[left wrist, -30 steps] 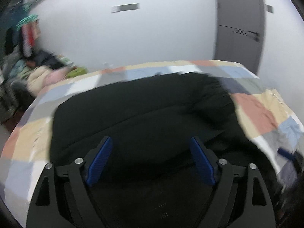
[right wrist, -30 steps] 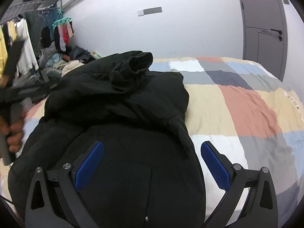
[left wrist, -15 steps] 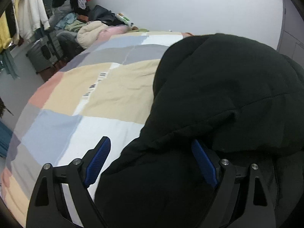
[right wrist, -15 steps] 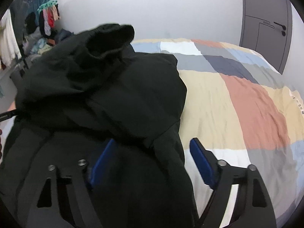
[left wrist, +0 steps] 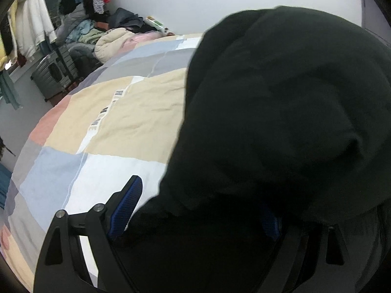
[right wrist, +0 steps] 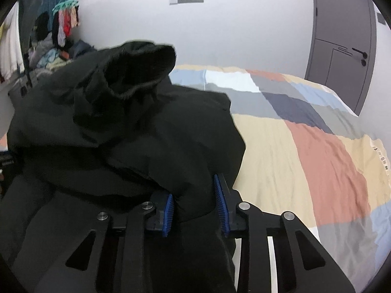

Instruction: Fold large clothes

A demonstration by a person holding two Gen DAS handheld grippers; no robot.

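A large black padded jacket lies bunched on a bed with a patchwork cover. In the left wrist view my left gripper is open, its blue pads wide apart over the jacket's left edge; the right pad is partly covered by black fabric. In the right wrist view the jacket fills the left half, with a raised cuff or collar at the top. My right gripper is shut on a thick fold of the jacket's right edge, fabric pinched between the blue pads.
The patchwork cover stretches right toward a grey door. Piled clothes and a hanging rack stand at the far left beside a grey suitcase. A white wall is behind.
My right gripper has closed from wide open onto the jacket's right edge. My left gripper has swung left and moved lower over the jacket's left edge, staying open.
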